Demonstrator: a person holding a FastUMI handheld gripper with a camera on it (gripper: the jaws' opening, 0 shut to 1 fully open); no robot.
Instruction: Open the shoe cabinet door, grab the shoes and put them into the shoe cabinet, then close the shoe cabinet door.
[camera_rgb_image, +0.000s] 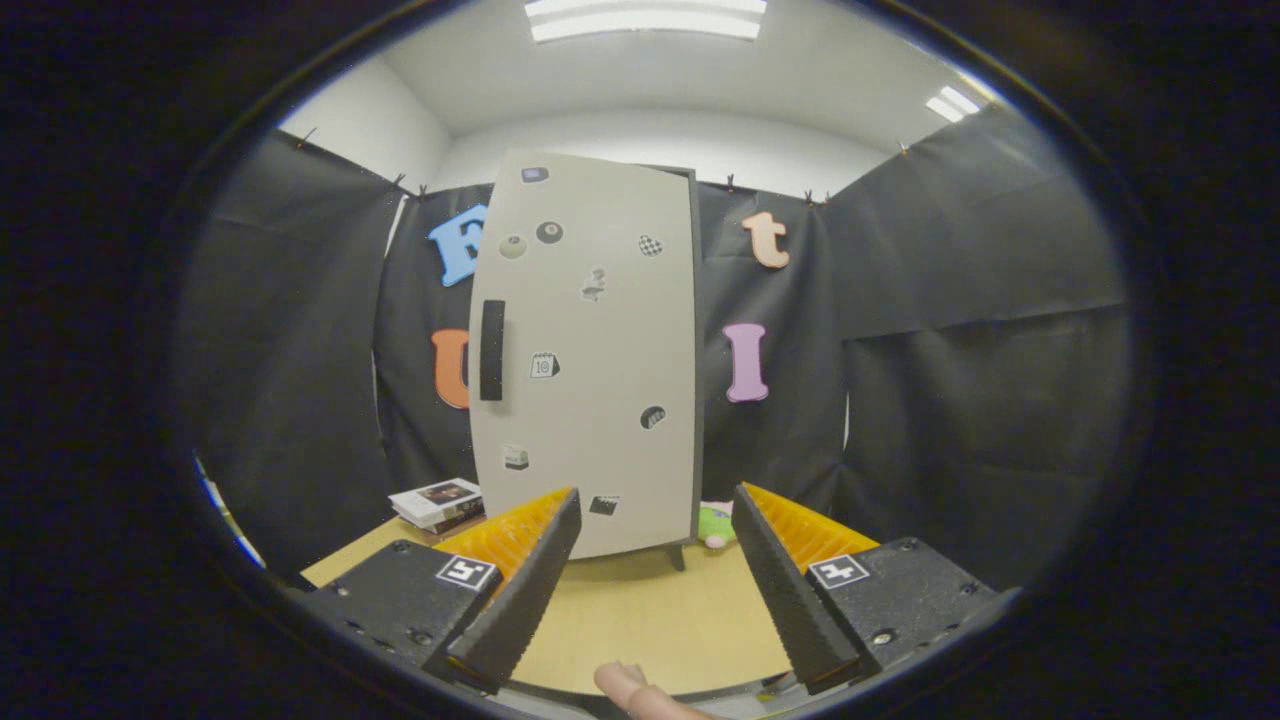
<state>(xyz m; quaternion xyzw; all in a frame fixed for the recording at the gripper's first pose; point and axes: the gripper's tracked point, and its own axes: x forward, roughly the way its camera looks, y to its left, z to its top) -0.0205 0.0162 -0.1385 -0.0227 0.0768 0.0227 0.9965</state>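
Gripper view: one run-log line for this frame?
phase: approach | tool: open, empty | cabinet door: shut, beyond fingers | handle: untouched | books: beside cabinet on table

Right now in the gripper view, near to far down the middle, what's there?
Fingertip → open claw, nothing between its fingers → bare table → cabinet, door shut, handle on its left side → black cloth wall.

The gripper view looks level along its parted fingers (empty between them), across the table toward the closed shoe cabinet beyond.
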